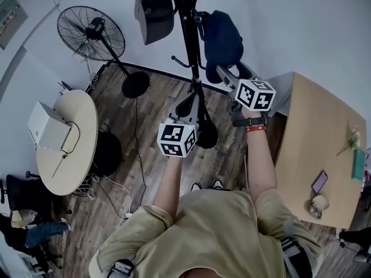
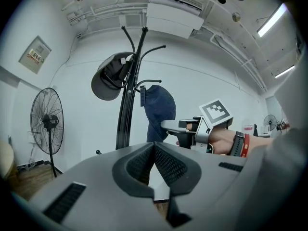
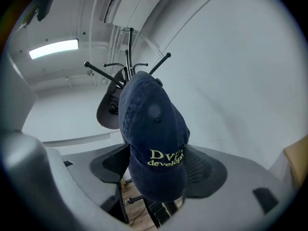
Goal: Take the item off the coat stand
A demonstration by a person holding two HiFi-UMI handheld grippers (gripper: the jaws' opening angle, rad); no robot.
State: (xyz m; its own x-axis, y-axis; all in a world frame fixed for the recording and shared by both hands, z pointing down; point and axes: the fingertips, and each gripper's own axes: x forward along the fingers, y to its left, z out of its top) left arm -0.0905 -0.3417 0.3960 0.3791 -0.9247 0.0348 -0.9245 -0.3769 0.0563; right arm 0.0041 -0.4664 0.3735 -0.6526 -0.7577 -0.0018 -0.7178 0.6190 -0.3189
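My right claw (image 3: 159,165) stands with its jaws wide apart. The lower end of the navy cap (image 3: 154,124) hangs between the two dark pads (image 3: 208,170) and partly covers both. No view shows either pad pressing into the cloth, so nothing is clamped. My left claw (image 2: 154,146) has its ribbed pads brought together at the tips and holds nothing; it is raised lower and to the left, short of the stand. The navy cap, one in number, is dark blue cloth with a covered button on the crown and yellow-green stitched lettering near its lower edge, only partly readable. It hangs from an upper hook of the coat stand (image 1: 190,45), on the side toward my right claw. A second piece of headwear, a grey hat (image 2: 103,83), hangs from a hook on the opposite side, making two items on the stand. There is one stand, a black pole with curved hooks on a round base on the wood-plank floor (image 1: 156,149). Beyond it stands one black pedestal fan (image 1: 90,30) against the white wall. Two worktops flank the scene: a round pale worktop (image 1: 81,114) at the left carrying a white box (image 1: 47,129), and a rectangular wooden worktop (image 1: 313,132) at the right carrying one phone (image 1: 319,182) and a few small objects.
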